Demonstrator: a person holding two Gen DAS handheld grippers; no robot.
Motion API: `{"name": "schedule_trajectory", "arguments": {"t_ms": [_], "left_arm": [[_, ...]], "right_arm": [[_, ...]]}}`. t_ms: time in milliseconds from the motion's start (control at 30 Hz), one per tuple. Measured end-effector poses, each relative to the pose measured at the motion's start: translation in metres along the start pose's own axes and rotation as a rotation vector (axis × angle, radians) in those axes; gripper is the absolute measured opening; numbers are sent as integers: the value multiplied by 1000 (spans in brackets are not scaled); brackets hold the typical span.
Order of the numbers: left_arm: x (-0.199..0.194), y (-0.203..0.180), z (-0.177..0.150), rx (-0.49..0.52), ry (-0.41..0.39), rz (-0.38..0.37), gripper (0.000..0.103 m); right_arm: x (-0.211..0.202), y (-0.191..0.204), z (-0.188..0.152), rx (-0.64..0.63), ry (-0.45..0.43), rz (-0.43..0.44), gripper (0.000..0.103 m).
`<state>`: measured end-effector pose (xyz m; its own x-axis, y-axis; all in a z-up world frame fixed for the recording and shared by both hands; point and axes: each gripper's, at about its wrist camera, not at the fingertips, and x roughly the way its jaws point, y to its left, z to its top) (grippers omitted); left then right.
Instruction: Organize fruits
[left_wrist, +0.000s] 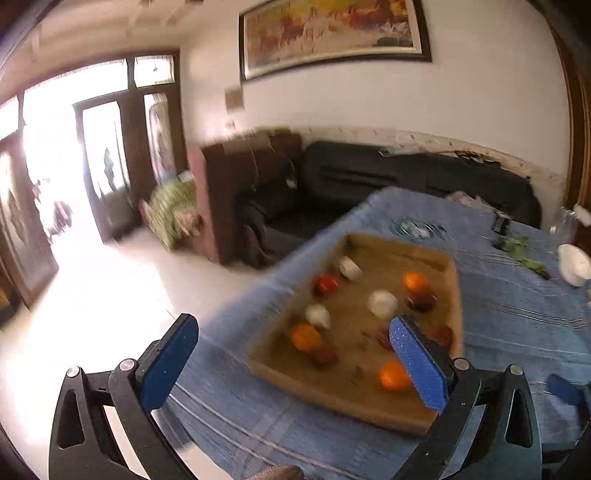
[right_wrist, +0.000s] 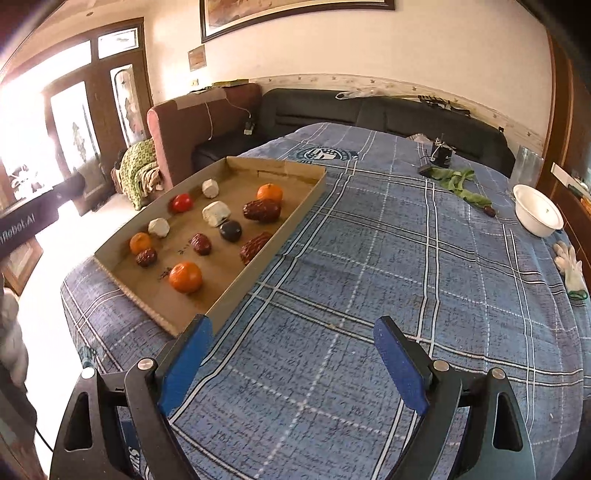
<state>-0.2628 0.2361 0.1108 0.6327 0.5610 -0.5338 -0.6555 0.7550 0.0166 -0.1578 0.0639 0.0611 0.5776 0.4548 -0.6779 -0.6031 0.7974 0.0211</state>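
Observation:
A shallow cardboard tray lies on the blue plaid cloth at the table's left side. It holds three oranges, a red fruit, several brown dates, a dark plum and white lumps. My right gripper is open and empty, above the cloth just right of the tray's near corner. My left gripper is open and empty, over the near left edge of the tray; that view is blurred. An orange lies by its right finger.
A white bowl stands at the table's right edge, with white gloves nearer. Green leaves and a small dark device lie at the back right. A dark sofa and an armchair stand behind the table.

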Motion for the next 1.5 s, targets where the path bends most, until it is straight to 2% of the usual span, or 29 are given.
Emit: {"name": "schedule_trajectory", "arguments": {"t_ms": [100,167,367,467,600,1500], "left_arm": [[6,-5,-14,-21,83,-57,103],[4,-11,-24,9,111,-58,103],[4,-30,-39,78,135,0,103],[2,-36,-39,110,118,26,103],[1,-39,-41,129,121,18,103],[32,-14,-49,31,232,-23,103]], "right_arm": [[2,3,-3,2,7,-7,94],[3,4,-5,-5,9,-25,94],[8,-8,-7,34,16,-53,94],[10,-13,-7,52,25,-56,94],[9,-14,-6,54,20,-57,94],[17,9,-8,-34,21,-75,94]]}}
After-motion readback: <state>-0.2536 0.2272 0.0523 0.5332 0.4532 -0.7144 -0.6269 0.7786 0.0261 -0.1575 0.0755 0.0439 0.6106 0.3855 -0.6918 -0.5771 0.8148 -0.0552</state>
